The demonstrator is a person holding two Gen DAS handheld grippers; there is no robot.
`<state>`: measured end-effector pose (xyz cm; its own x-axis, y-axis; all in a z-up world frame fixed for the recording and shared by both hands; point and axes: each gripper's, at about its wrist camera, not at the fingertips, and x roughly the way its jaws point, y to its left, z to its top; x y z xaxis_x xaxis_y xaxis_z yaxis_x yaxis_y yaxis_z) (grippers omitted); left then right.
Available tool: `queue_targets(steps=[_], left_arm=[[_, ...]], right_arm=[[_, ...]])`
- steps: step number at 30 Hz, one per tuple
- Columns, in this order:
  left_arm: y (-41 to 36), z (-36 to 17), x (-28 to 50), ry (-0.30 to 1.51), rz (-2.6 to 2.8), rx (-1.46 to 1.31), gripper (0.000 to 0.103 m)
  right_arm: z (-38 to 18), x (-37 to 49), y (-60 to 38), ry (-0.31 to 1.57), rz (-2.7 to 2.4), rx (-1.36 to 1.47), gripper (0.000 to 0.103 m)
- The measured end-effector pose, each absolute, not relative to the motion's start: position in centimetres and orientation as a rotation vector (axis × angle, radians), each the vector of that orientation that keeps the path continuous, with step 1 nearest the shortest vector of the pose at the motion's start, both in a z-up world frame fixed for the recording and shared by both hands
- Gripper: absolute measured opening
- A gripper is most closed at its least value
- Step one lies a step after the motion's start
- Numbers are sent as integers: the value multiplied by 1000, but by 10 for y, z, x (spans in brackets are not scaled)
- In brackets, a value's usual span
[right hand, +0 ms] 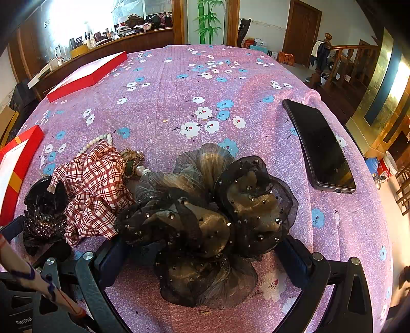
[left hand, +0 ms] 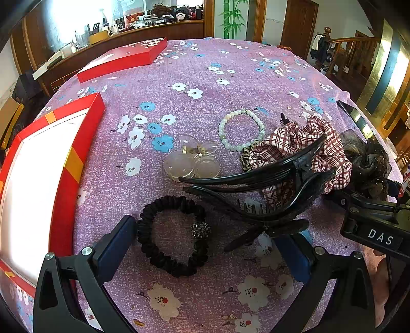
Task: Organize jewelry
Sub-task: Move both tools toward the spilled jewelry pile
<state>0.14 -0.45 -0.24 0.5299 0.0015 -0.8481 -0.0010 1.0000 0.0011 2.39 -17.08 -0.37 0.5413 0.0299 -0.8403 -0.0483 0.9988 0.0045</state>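
Purple floral cloth covers the desk. Left gripper, jaws wide, straddles the black ruffled fabric scrunchie; right gripper, jaws wide, flanks the dark beaded organza hair flower.

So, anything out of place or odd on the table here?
One thing: a black smartphone lies near the right table edge among hair accessories, unrelated to jewelry. Also the plaid scrunchie is heaped over the bead bracelet and the black hair claw.

Lived-in home interior, floral tablecloth over table, wooden stair banister, cluttered wooden sideboard, panelled doors, bamboo mural
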Motion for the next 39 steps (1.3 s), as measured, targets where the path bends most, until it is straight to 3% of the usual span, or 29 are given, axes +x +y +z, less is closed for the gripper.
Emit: queue_targets(steps=[17,26,32,39], left_arm=[[-8,0,-3,1016,23,21,103],[6,39,-66,703,90,40,103],[18,45,-73,670,86,-12,103],[15,42,-69,681,79,-1,103]], right_arm=[[5,-3,-175,957,28,-27,103],[26,-44,-181,776,46,0,102],[37,-62,-183,624,60,21,102],[41,-64,-190,606,72,66,102]])
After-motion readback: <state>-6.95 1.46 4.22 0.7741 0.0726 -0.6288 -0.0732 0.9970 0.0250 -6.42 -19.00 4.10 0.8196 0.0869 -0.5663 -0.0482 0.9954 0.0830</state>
